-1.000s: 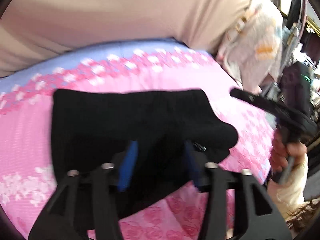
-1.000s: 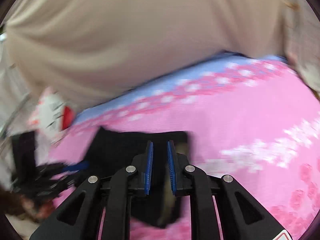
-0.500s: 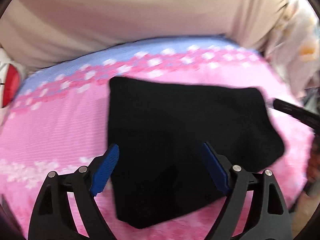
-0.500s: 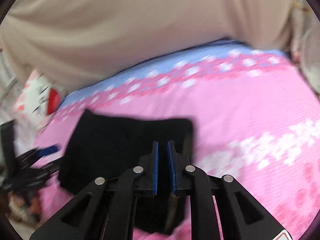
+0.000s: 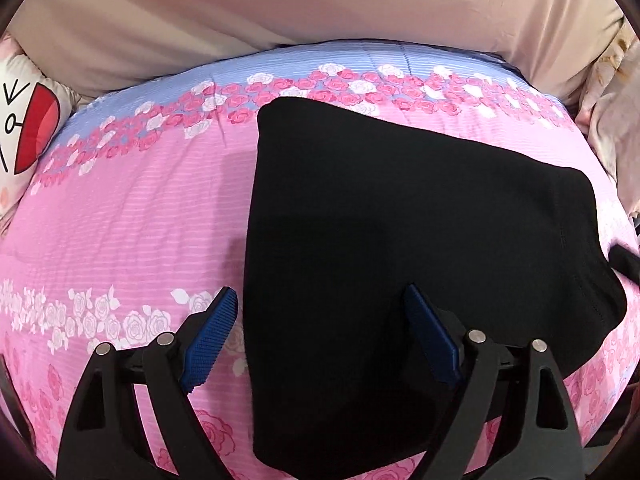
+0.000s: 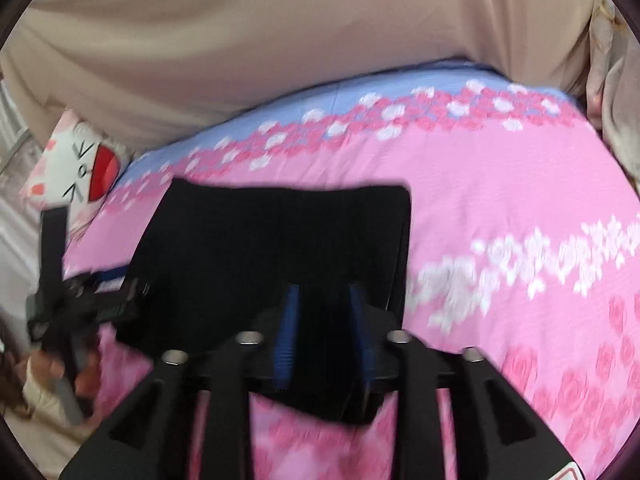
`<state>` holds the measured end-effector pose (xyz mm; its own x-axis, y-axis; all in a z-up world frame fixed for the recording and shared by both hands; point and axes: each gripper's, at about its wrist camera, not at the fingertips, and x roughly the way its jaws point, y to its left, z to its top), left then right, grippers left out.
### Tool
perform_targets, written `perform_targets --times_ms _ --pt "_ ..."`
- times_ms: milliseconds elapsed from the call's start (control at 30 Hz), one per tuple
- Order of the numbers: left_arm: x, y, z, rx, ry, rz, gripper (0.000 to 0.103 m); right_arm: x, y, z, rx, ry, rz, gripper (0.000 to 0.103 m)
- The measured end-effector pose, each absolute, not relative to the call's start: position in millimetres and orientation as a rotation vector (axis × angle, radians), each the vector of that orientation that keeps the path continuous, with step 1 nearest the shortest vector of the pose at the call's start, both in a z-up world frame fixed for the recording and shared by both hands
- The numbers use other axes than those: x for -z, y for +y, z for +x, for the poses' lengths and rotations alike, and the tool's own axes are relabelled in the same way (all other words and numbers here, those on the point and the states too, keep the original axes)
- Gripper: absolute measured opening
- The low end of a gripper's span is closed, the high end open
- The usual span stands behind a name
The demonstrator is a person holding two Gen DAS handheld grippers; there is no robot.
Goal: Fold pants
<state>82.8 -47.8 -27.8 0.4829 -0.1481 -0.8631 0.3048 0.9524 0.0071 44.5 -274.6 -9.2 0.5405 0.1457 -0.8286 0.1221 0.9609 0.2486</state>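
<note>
The black pants [image 5: 420, 248] lie folded into a flat rectangle on the pink flowered bedspread [image 5: 120, 220]. My left gripper [image 5: 320, 320] is wide open and empty, hovering over the near left edge of the pants. In the right wrist view the pants [image 6: 260, 248] lie in front of my right gripper [image 6: 324, 320], whose blue pads stand partly apart over the near edge of the fabric with nothing between them. The left gripper and the hand holding it [image 6: 68, 312] show at the left edge of that view.
A beige headboard [image 5: 320, 12] rises behind the bed. A white cartoon pillow [image 5: 24, 128] lies at the far left; it also shows in the right wrist view [image 6: 80, 164]. Pale curtain fabric [image 5: 612, 132] hangs at the right.
My left gripper opened wide, let go of the pants and drew back left. My right gripper, shut before, has opened partway. The pants now lie flat.
</note>
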Motion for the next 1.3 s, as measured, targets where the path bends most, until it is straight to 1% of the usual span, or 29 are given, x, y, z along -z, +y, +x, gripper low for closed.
perform_targets --times_ms 67,167,233,267,300,333,367,400,467,500,533,567,600,633,667,733,767,800,867,933,967,1000,1033,1067,1100,1167,1200,1300 --pt "27.0 -45.8 83.9 0.284 1.035 0.158 0.085 15.5 -267.9 29.3 -0.019 1.044 0.282 0.049" --pt "28.2 -40.1 86.4 0.293 1.048 0.137 0.088 27.4 -265.4 19.3 0.001 1.044 0.311 0.05" --pt "32.8 -36.1 88.6 0.303 1.07 0.11 0.089 35.6 -266.3 22.2 0.015 1.04 0.334 0.05" --pt "35.1 -34.4 90.2 0.308 1.081 0.095 0.089 38.7 -267.5 24.3 0.038 1.027 0.334 0.044" --pt "36.5 -32.2 91.8 0.312 1.095 0.074 0.089 38.4 -269.2 26.2 0.06 1.011 0.323 0.024" --pt "36.0 -30.2 92.4 0.316 1.103 0.059 0.089 34.7 -270.5 27.2 0.058 1.002 0.318 0.02" --pt "33.9 -27.6 92.6 0.32 1.108 0.046 0.089 23.7 -273.4 25.8 0.034 0.979 0.331 0.012" --pt "28.4 -22.7 91.3 0.315 1.103 0.031 0.088 12.4 -275.1 23.8 0.009 0.957 0.341 0.008" --pt "16.2 -11.5 87.0 0.289 1.058 0.029 0.089 -7.6 -280.0 18.7 -0.02 0.916 0.337 0.008" --pt "14.5 -8.0 86.0 0.282 1.049 0.031 0.089 -7.3 -284.7 19.4 -0.016 0.915 0.321 0.009" --pt "15.8 -3.8 86.1 0.28 1.048 0.029 0.089 -0.8 -286.8 21.6 -0.018 0.932 0.309 0.011" --pt "19.3 -0.9 86.7 0.283 1.058 0.016 0.089 19.8 -290.7 28.4 -0.007 0.999 0.283 0.015" --pt "23.6 1.6 87.0 0.289 1.074 -0.004 0.089 36.8 -294.8 32.5 0.014 1.053 0.284 0.023" --pt "27.7 4.4 86.8 0.311 1.099 -0.041 0.089 44.9 -299.6 31.7 0.009 1.057 0.337 0.025" --pt "29.3 6.7 87.0 0.331 1.12 -0.073 0.089 40.7 -304.8 27.6 -0.01 1.017 0.419 0.025" --pt "33.2 12.9 83.9 0.389 1.161 -0.174 0.089 28.7 -306.3 24.5 -0.024 0.964 0.45 0.035" --pt "38.1 14.8 82.8 0.409 1.178 -0.225 0.095 23.2 -305.9 24.4 -0.003 0.931 0.429 0.056" --pt "43.8 14.8 83.6 0.424 1.192 -0.262 0.098 20.6 -305.4 26.5 0.026 0.911 0.399 0.071" --pt "58.8 11.6 87.1 0.445 1.231 -0.323 0.098 28.5 -305.3 36.7 0.033 0.937 0.37 0.073" --pt "54.3 4.5 86.7 0.436 1.144 -0.302 0.098 46.1 -307.3 48.4 -0.004 0.991 0.425 0.073" --pt "57.6 -1.7 90.5 0.449 1.153 -0.295 0.098 59.7 -309.0 55.4 -0.012 1.031 0.482 0.073" --pt "57.7 -4.0 91.4 0.444 1.141 -0.288 0.094 70.3 -309.7 59.3 -0.041 1.045 0.544 0.072" --pt "56.0 -7.9 92.1 0.437 1.11 -0.268 0.083 77.5 -310.9 61.8 -0.057 1.023 0.616 0.072" --pt "55.9 -12.7 94.8 0.453 1.116 -0.245 0.068 76.6 -310.4 64.6 -0.069 1.005 0.63 0.058" --pt "54.2 -11.4 96.8 0.457 1.121 -0.25 0.055 74.7 -307.6 68.4 -0.081 1.01 0.634 0.044" --pt "41.8 -5.2 97.3 0.496 1.129 -0.279 0.039 55.5 -302.5 69.9 -0.111 0.984 0.628 0.034" --pt "35.0 -2.2 98.9 0.517 1.129 -0.289 0.035 41.1 -297.4 67.5 -0.141 0.963 0.609 0.032" --pt "5.4 12.9 82.3 0.569 1.124 -0.312 0.034 -0.9 -279.2 50.4 -0.231 0.926 0.557 0.031"
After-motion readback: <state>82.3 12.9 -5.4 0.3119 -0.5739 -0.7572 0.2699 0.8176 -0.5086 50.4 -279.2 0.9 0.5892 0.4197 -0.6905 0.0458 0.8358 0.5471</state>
